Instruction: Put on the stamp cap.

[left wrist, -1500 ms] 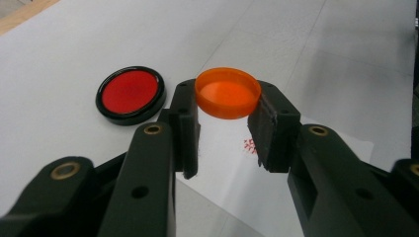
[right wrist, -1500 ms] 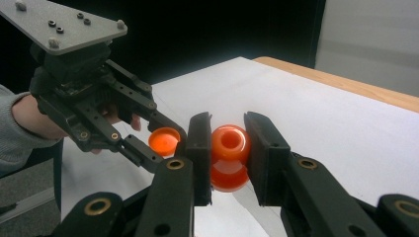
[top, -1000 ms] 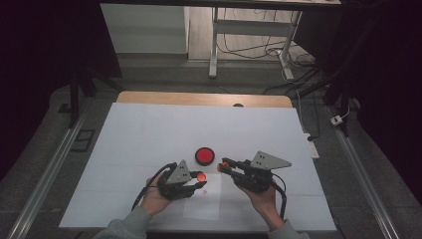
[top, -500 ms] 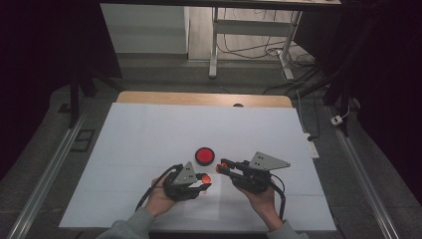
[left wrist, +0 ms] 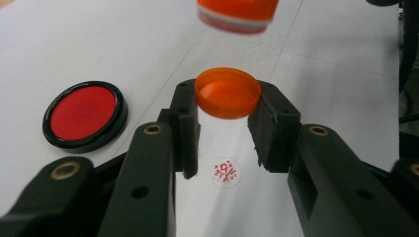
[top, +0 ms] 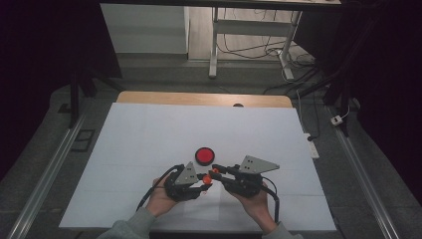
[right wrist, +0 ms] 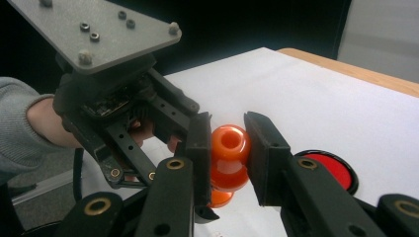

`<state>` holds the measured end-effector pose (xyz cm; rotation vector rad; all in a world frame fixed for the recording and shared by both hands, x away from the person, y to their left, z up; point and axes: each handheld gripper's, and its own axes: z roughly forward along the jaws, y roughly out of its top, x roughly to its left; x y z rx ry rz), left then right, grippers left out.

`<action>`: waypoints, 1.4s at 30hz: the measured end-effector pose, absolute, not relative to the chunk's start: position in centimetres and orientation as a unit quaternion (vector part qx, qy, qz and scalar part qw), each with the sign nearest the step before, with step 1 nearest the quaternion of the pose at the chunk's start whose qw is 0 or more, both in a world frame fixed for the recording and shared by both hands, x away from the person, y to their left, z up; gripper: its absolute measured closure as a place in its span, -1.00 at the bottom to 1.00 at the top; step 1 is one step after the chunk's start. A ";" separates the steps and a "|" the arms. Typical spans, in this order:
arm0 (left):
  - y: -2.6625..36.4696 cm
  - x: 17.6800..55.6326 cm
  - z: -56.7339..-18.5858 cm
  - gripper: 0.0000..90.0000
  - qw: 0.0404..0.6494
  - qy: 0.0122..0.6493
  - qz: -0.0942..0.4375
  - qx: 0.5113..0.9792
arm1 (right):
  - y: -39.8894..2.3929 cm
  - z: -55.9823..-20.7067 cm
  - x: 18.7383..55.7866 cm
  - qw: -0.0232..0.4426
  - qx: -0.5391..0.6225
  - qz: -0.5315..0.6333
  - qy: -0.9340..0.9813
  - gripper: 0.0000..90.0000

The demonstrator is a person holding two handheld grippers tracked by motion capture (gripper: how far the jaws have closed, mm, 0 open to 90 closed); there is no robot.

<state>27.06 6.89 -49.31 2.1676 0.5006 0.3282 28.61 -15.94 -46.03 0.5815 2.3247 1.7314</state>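
My left gripper [left wrist: 225, 111] is shut on a small orange cap [left wrist: 228, 91], held open side up just above the table. My right gripper [right wrist: 228, 140] is shut on a small orange bottle [right wrist: 229, 163], gripped by its neck. From the left gripper view the bottle [left wrist: 237, 14] hangs just beyond and above the cap. In the right gripper view the cap [right wrist: 217, 198] sits right under the bottle. In the high view the left gripper [top: 203, 178] and right gripper [top: 215, 173] meet tip to tip near the table's front edge.
A red disc with a black rim [top: 204, 156] lies on the white table [top: 149, 134] just behind the grippers. A small round sticker with red marks [left wrist: 227, 172] is on the table under the left jaws. A wooden edge [top: 199, 98] runs along the far side.
The left hand has edged slightly right toward the right gripper. Both grips look the same as before.
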 end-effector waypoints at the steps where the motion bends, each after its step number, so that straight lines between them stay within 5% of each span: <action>1: 6.9 27.1 -49.3 0.44 0.432 0.201 0.132 0.869 | -15.9 -46.1 28.6 0.092 0.195 0.583 0.784 0.60; 42: 6.8 26.9 -49.2 0.44 0.436 0.199 0.132 0.868 | -14.9 -47.4 28.6 0.077 0.195 0.567 0.797 0.60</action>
